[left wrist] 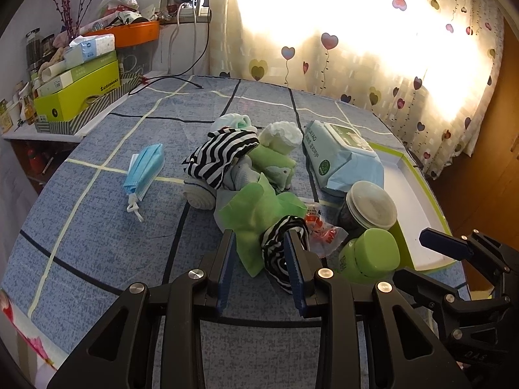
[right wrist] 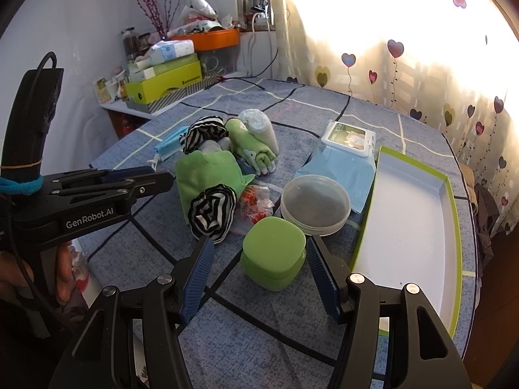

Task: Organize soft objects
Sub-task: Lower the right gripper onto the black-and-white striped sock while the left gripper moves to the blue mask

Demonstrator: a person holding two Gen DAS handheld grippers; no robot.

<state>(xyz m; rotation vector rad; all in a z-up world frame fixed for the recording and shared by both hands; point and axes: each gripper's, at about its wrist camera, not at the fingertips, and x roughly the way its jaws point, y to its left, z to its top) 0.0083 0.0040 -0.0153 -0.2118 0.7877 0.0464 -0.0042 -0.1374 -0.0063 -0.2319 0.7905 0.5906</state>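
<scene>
A pile of soft things lies mid-table: a near black-and-white striped sock roll on a green cloth, a far striped roll, rolled green and white towels, a blue face mask. My left gripper is open, its fingers on either side of the green cloth's edge and the near striped roll. My right gripper is open around a green square jar, not touching it.
An empty white tray with a green rim lies at the right. A clear round tub, a wet-wipes pack and a snack wrapper lie by the pile. Stacked boxes stand far left.
</scene>
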